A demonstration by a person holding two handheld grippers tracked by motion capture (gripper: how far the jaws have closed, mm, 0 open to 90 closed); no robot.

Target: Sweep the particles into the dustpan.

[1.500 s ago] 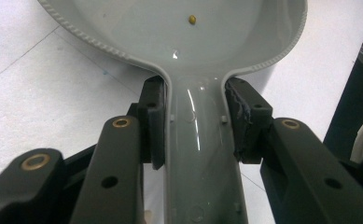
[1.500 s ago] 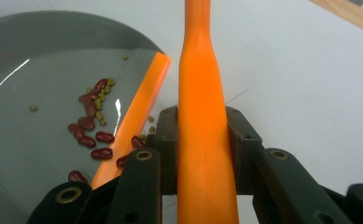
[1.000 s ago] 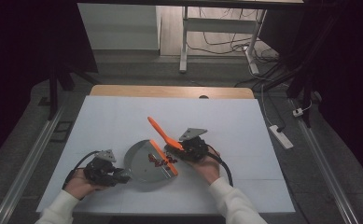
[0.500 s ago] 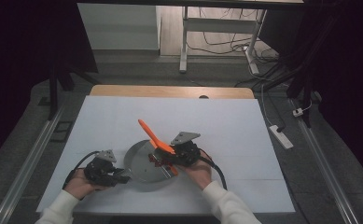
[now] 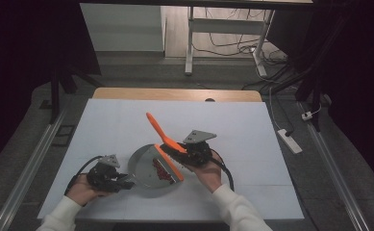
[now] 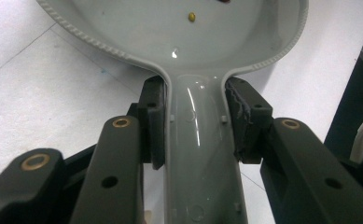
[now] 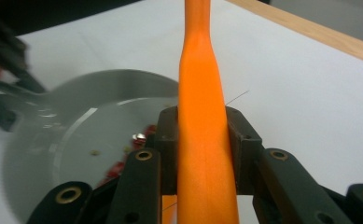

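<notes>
A grey dustpan (image 5: pixel 145 166) lies on the white table, with small red bits (image 5: pixel 161 171) in its right half. My left gripper (image 5: pixel 123 182) is shut on the pan's handle (image 6: pixel 201 154), the pads pressing both sides, as the left gripper view (image 6: pixel 195 116) shows. My right gripper (image 5: pixel 183 149) is shut on the handle of an orange brush (image 5: pixel 155 127). The brush's orange head (image 5: pixel 170 163) rests across the pan's right side beside the bits. In the right gripper view (image 7: pixel 202 140) the orange handle (image 7: pixel 200 70) rises between the jaws, with the pan (image 7: pixel 76 126) and red bits (image 7: pixel 116 170) behind it.
The white table cover (image 5: pixel 252 139) stretches wide to the right and back, ending at a wooden edge (image 5: pixel 175 94). A power strip (image 5: pixel 288 140) lies on the floor at the right. A metal stand (image 5: pixel 190 43) is beyond the table.
My right gripper has shifted a little left and up with the orange brush, whose handle tip has swung left. The left gripper and the dustpan have kept still.
</notes>
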